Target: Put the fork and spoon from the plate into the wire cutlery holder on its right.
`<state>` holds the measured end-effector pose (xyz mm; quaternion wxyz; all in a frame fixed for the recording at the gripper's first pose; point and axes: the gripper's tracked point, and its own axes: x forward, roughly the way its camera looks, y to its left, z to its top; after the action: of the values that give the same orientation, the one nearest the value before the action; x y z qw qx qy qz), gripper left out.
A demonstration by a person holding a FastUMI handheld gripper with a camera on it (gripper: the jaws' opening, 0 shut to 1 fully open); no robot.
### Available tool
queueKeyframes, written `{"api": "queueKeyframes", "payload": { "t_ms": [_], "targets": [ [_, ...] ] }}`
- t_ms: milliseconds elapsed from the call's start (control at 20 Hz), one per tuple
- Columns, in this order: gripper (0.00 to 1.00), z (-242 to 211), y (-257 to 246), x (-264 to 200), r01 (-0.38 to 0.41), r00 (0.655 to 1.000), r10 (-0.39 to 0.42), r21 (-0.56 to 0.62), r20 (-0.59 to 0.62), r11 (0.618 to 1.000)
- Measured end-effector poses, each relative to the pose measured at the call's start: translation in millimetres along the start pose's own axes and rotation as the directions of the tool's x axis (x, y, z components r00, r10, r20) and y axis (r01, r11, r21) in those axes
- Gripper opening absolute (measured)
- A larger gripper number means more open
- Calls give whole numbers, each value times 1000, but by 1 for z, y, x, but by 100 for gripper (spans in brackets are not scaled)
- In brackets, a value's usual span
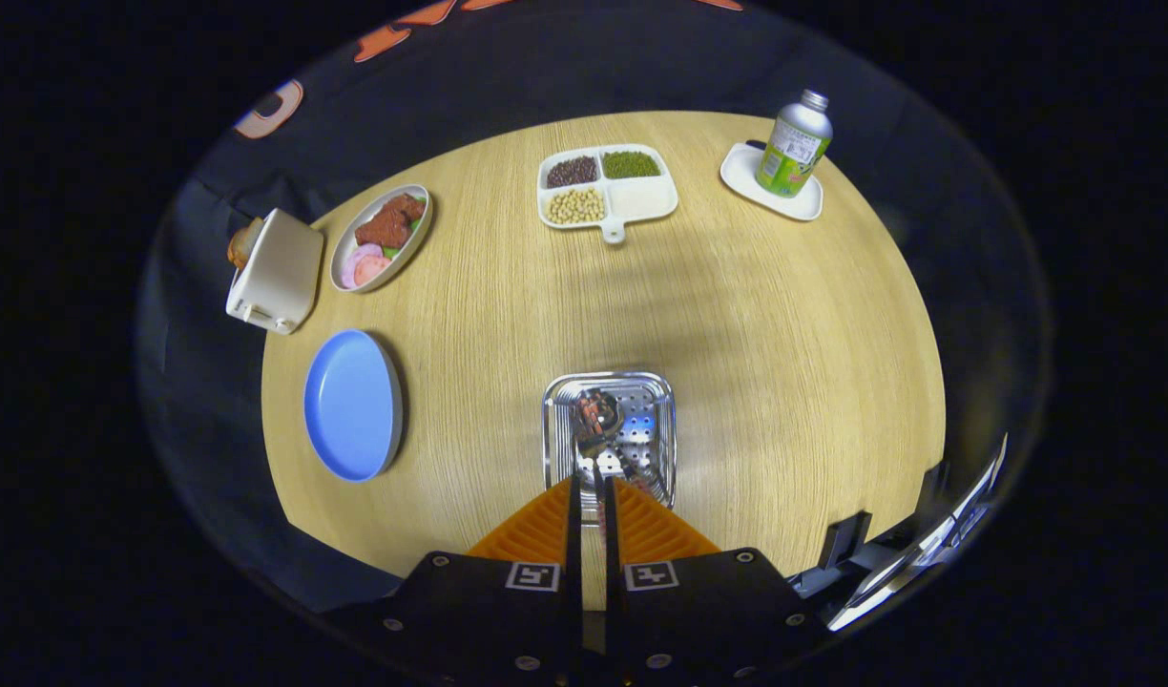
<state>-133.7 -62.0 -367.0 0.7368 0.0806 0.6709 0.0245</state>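
Where the fingers of the hand-held gripper [594,489] meet, only a slit is left between them. They appear clamped on the stem of a slim piece of cutlery [594,441]. Fork or spoon, cannot tell; glare off the metal muddles it.

- Cutlery long axis: runs straight ahead, in line with the fingers, far end out over the wire cutlery holder [665,420].
- Holder: just ahead of the fingertips, dead centre, near rim tucked under them. Other dark and shiny shapes inside; contents unclear.
- Blue plate [350,405]: left of the holder, well apart from it, nothing showing on it.
- Beyond, across the worktop [784,334]: divided dish [641,196] of beans, bottle [794,143] on a small tray.

Judgement: the drop point lies directly forward and below, so no sideways shift is needed. The move turns on easing down and letting go.
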Motion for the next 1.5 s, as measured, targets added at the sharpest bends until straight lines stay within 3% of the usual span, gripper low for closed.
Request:
{"api": "queueKeyframes", "payload": {
  "t_ms": [200, 400, 550, 750, 950, 1200, 1350, 1500],
  "targets": [
    [20, 32, 9, -25, 2, 986, 4, -36, 165, 999],
    [34, 68, 31, -64, -39, 941, 47, -31, 334, 999],
    [64, 93, 42, -100, -35, 880, 53, -47, 473, 998],
    [88, 135, 62, -158, -1, 747, 64, -95, 662, 996],
    [96, 160, 80, -212, 27, 596, 82, -123, 799, 992],
    [97, 180, 92, -278, 69, 396, 96, -134, 913, 989],
    [97, 182, 104, -312, 58, 295, 132, -155, 946, 986],
    [97, 184, 108, -337, 78, 218, 141, -161, 966, 984]
  ]
}}
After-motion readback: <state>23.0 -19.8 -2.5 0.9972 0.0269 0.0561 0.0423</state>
